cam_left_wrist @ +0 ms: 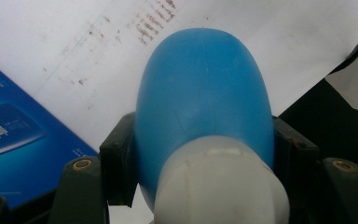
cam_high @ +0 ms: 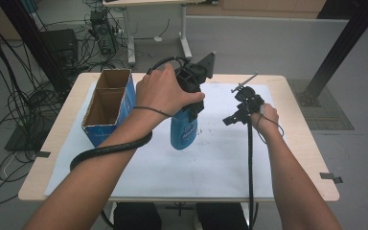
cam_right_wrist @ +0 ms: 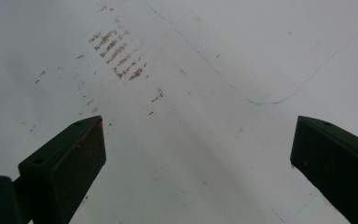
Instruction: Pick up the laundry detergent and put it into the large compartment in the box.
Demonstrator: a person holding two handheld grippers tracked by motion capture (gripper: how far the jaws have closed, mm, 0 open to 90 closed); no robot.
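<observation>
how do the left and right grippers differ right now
The left gripper is shut on the blue bottle; the right gripper is open with nothing between its jaws. In the high view the left is by the box, the right over white paper. Both point down.

Blue plastic bottle point(cam_high: 184, 130) with pale grey-white cap end point(cam_left_wrist: 221, 186). Rounded body, smooth, printed label on its side in the high view. Hangs upright, cap end up, base down, clamped near the top between the jaws of the left tool point(cam_high: 191, 88). Appears lifted clear of the white sheet point(cam_high: 211, 163) on the tabletop; contact at the base cannot be told. Located just right of the open blue carton point(cam_high: 109, 106), not touching it, and well left of the right tool point(cam_high: 247, 106). In the left gripper view, body bulges past both jaws, pressed on either side.
</observation>
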